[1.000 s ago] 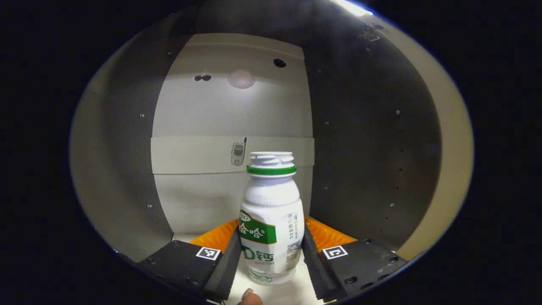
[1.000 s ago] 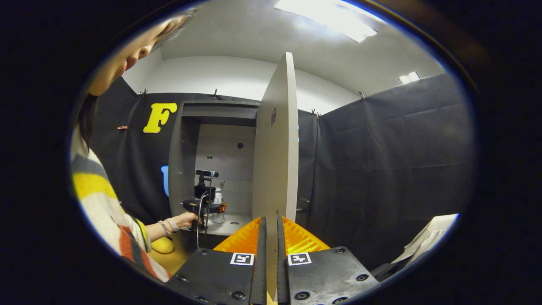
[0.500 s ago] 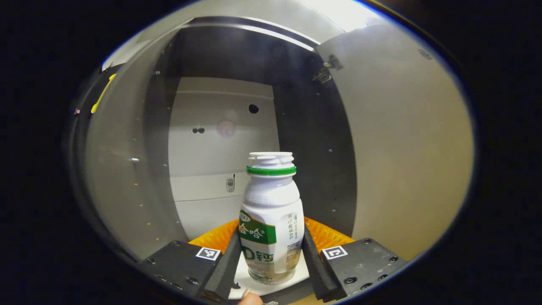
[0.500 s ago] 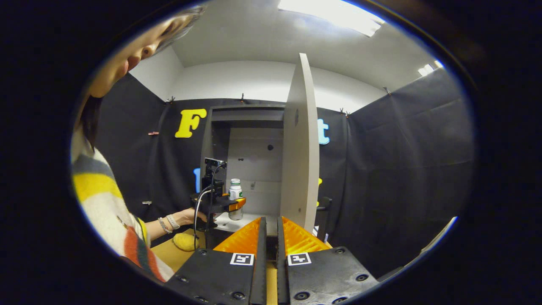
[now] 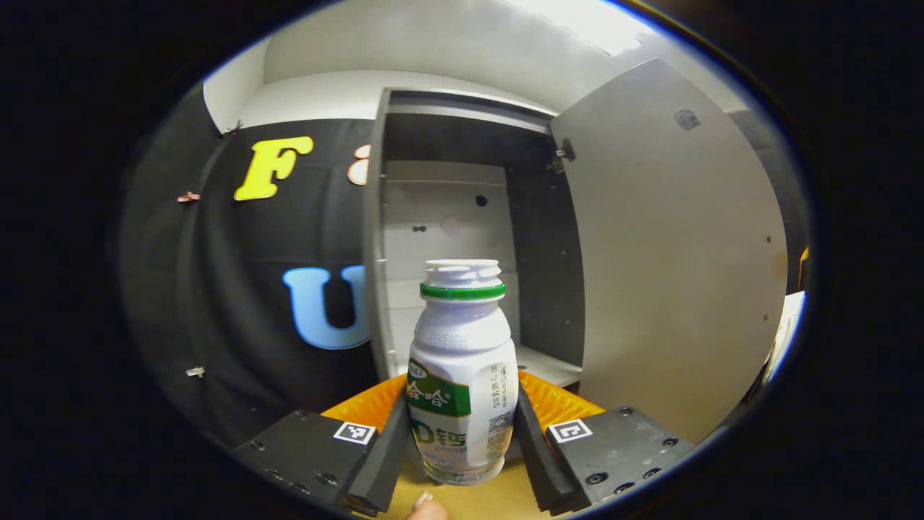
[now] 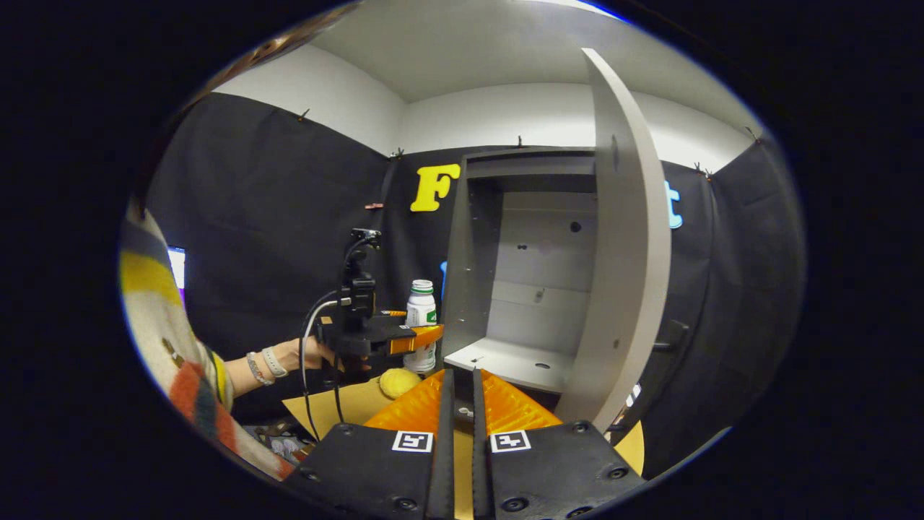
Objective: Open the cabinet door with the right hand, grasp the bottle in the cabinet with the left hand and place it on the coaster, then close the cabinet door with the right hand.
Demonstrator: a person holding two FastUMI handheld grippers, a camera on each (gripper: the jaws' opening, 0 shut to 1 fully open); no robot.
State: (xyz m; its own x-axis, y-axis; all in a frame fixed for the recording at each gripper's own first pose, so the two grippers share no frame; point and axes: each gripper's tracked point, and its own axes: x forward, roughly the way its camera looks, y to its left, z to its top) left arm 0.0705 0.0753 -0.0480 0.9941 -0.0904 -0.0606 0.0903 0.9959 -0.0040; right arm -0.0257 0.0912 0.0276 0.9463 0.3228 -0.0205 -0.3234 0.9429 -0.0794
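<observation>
Bottle (image 5: pixel 462 375) sits upright between both fingers of the left gripper (image 5: pixel 462 440), pinched low on its body so the capped neck stays free, and hangs out in front of the cabinet (image 6: pixel 534 282) above the bench (image 6: pixel 339 404). Cabinet door (image 6: pixel 621 253) stands swung wide, leaving the shelf bare. Right gripper (image 6: pixel 460 426) is narrowed to a slit with nothing between its fingers, seemingly waiting near the door. A round yellow coaster (image 6: pixel 399 381) lies just below the bottle, probably its landing spot.

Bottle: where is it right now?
The bottle is clamped in the left gripper, outside the cabinet, left of its open door.
</observation>
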